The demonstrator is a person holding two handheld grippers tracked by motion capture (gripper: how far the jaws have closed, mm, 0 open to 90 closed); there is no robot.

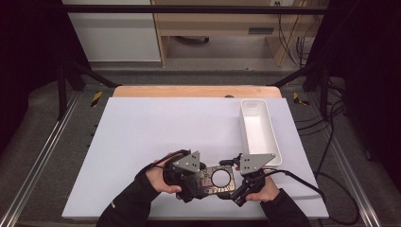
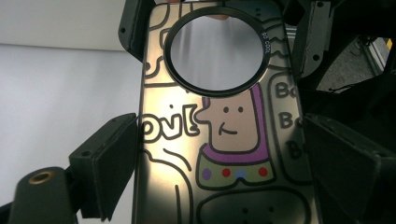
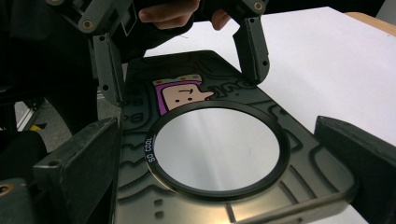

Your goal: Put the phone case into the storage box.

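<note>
Phone case (image 1: pixel 213 179) | held by both hand-held grippers | near end cut off in gripper views

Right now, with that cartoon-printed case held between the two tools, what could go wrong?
The phone case is held by its thin edges between the left hand-held gripper and right hand-held gripper, so it might twist or slip. Its big round opening may let it flex. The white tray lies close enough to bump.
</note>
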